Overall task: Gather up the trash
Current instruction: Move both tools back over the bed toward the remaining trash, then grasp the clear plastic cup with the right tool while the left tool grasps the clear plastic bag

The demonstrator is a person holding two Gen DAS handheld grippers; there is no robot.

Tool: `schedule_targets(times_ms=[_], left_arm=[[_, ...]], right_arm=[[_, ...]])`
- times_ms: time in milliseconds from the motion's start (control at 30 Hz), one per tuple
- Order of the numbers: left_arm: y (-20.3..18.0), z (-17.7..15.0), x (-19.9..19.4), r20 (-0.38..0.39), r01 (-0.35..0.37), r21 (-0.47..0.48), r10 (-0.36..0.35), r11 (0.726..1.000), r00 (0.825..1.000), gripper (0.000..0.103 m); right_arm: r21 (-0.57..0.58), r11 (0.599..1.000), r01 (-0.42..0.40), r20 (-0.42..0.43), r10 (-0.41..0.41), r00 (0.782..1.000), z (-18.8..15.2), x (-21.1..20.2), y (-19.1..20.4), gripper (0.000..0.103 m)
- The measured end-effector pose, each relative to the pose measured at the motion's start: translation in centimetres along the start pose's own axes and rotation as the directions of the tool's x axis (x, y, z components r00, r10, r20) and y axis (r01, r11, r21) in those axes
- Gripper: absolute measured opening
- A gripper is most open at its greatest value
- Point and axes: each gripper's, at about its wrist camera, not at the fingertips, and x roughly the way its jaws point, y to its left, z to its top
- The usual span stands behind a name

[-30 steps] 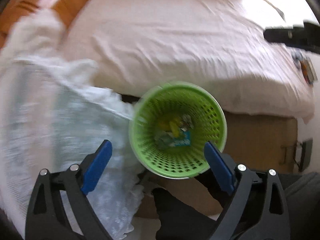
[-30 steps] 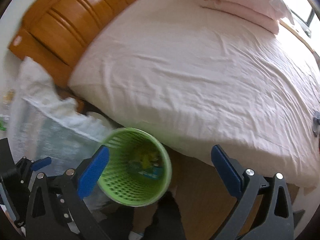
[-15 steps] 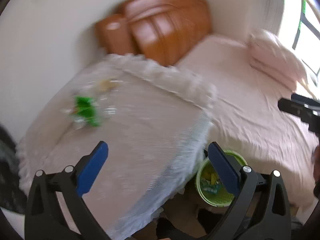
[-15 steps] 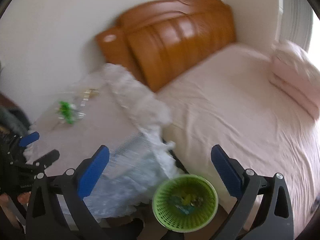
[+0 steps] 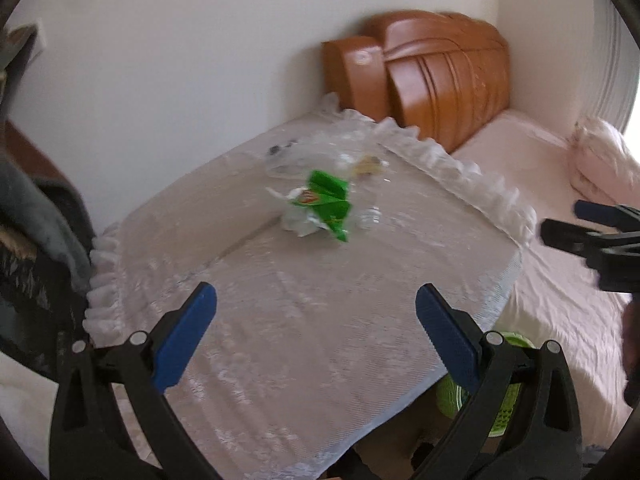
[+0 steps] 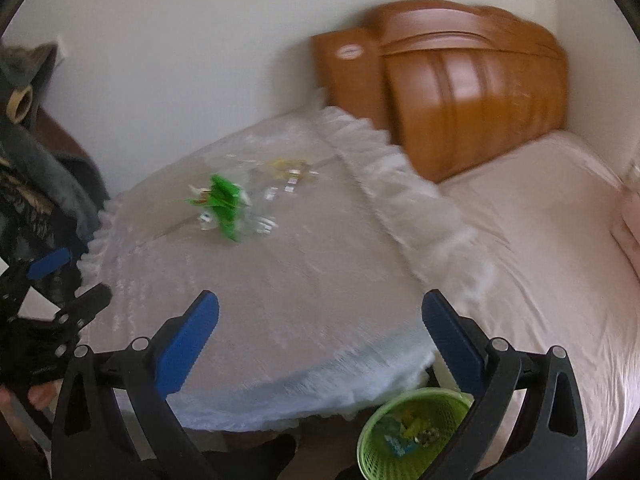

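Observation:
A crumpled green wrapper lies with clear plastic scraps on the far part of a lace-covered table. A green mesh bin holding wrappers stands on the floor between table and bed. My left gripper hangs open over the table's near half, well short of the trash. My right gripper is open too, above the table's near edge; it also shows at the right of the left wrist view. Both hold nothing.
A pink bed with a wooden headboard lies to the right, pillows at its far end. Dark clothing hangs at the left, by the table's edge. A white wall stands behind the table.
Both views have swung up from the bin onto the table top. The bin has dropped to the lower right, and the green wrapper has drawn nearer. Both grippers stayed open.

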Motion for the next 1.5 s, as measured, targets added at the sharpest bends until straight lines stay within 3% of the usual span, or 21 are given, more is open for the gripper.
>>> schedule_targets(times_ms=[133,267,400,600,733,1000,1033,1133,1367,1500], left_arm=[[2.5,-0.3,0.0,0.007,-0.022,-0.024,0.022,0.999,1.000,0.096],[3.6,-0.4,0.7,0.003,-0.027,-0.013,0.028,1.000,1.000,0.096],[4.4,-0.5,1.5,-0.005,-0.031,0.012,0.031,0.999,0.999,0.096],[5.1,-0.7,2.4,-0.013,-0.022,0.039,0.022,0.999,1.000,0.096],[5.4,-0.6,2.8,-0.017,-0.020,0.047,0.021,0.999,1.000,0.096],[5.6,-0.5,3.2,-0.026,-0.022,0.034,0.023,0.999,0.999,0.096],[5.6,-0.6,3.2,-0.027,-0.023,0.034,0.024,0.999,0.999,0.096],[5.6,-0.7,3.3,-0.033,-0.027,0.034,0.028,0.999,0.999,0.096],[5.7,-0.1,3.6,-0.032,-0.029,0.034,0.030,0.999,0.999,0.096],[4.5,1.5,3.7,0.000,-0.034,0.077,0.034,0.996,0.999,0.096]], right_arm=[[-0.024,1.000,-0.020,-0.030,0.019,0.999,3.2,5.8,2.9,0.101],[0.031,0.999,-0.011,-0.080,0.014,0.997,5.9,12.0,3.7,0.099],[0.111,0.993,0.025,-0.150,-0.008,0.989,7.7,18.6,3.4,0.086],[0.206,0.978,0.025,-0.204,0.018,0.979,8.4,22.9,3.1,0.082],[0.245,0.970,0.014,-0.222,0.042,0.974,8.7,24.0,3.2,0.074],[0.251,0.968,0.027,-0.220,0.030,0.975,9.8,24.6,3.2,0.073],[0.252,0.967,0.024,-0.217,0.032,0.976,9.8,24.7,3.2,0.067],[0.260,0.966,0.012,-0.208,0.043,0.977,9.8,24.5,3.1,0.067],[0.263,0.965,-0.014,-0.181,0.064,0.981,8.1,21.4,1.4,0.067],[0.281,0.960,-0.005,-0.166,0.054,0.985,5.5,17.5,-0.7,0.067]])
